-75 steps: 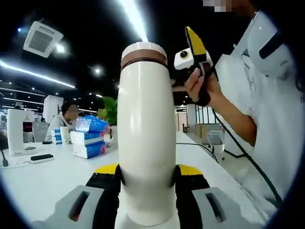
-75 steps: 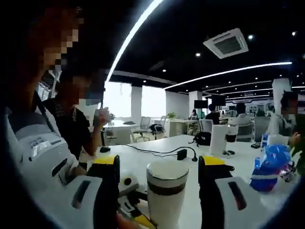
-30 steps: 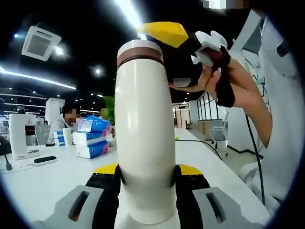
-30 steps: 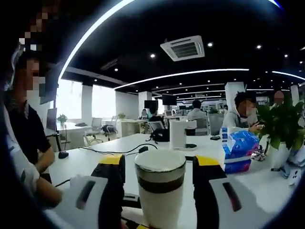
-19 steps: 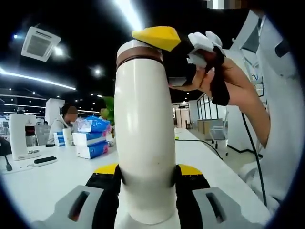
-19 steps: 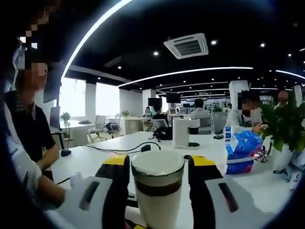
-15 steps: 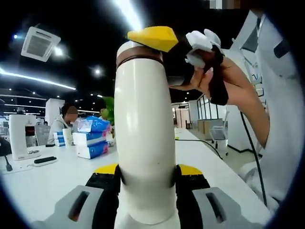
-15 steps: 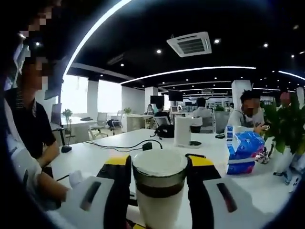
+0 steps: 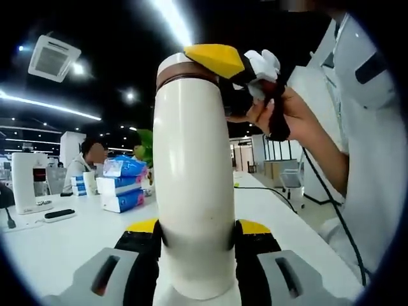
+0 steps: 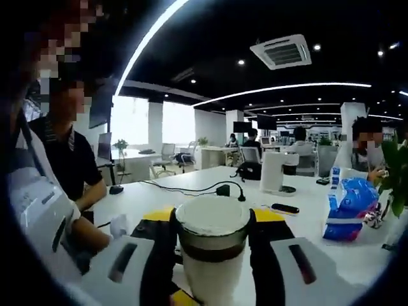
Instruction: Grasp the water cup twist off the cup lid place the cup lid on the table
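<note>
Upright water cup (image 9: 193,191), cream, clamped low between left tool (image 9: 194,237) jaws above the white table (image 9: 57,239). Cup lid (image 10: 212,224), brown-banded, at 12 o'clock, squeezed by right tool (image 10: 211,237) jaws, still on.

Water cup (image 9: 193,191): white, upright, clamped between left gripper (image 9: 196,245) jaws. Cup lid (image 9: 185,67) at 12 o'clock, right gripper (image 9: 220,64) against it. Tissue packs (image 9: 121,183) at 9 o'clock.
</note>
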The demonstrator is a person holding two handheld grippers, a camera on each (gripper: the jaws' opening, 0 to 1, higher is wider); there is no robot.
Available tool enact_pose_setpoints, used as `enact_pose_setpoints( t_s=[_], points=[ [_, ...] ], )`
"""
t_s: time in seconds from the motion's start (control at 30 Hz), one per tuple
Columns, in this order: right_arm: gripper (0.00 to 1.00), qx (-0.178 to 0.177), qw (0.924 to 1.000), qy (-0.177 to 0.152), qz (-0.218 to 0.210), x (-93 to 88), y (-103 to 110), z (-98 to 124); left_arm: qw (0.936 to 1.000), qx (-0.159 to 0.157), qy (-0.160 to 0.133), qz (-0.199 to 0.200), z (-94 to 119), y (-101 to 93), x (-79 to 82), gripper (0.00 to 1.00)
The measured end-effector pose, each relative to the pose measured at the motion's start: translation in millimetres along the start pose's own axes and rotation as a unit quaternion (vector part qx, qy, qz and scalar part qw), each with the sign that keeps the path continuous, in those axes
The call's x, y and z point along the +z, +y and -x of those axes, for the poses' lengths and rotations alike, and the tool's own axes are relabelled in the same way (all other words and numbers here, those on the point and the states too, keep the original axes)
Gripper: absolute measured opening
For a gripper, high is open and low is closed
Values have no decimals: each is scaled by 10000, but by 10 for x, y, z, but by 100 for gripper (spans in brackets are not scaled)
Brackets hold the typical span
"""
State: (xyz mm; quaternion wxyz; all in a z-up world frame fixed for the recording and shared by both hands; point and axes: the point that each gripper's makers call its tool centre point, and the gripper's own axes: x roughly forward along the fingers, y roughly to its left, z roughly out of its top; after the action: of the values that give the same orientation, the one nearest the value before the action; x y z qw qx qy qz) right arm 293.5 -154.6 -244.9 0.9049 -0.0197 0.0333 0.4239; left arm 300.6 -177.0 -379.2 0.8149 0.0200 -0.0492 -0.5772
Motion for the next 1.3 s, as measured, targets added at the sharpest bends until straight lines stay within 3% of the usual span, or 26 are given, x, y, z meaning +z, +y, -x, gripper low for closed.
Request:
enact_pose_setpoints(
  t_s=[0.13,0.3,0.57,0.97,1.3],
  points=[
    [47,432,9988,80,224,-3,26,-18,10000,3,-4,21,1,12,-4,47],
    [47,1065,9942,78,99,-10,48,-22,10000,1,-13,50,0,8,-7,47],
    [47,2042,9788,-95,119,-8,110,7,10000,-12,-25,40,-2,-11,-9,47],
    [47,2833,9587,-221,-128,-26,142,-32,9999,8,-33,126,-2,1,-16,47],
    [47,3697,9284,-355,-39,-27,231,44,10000,-23,-28,61,6,-11,-19,47]
  ],
)
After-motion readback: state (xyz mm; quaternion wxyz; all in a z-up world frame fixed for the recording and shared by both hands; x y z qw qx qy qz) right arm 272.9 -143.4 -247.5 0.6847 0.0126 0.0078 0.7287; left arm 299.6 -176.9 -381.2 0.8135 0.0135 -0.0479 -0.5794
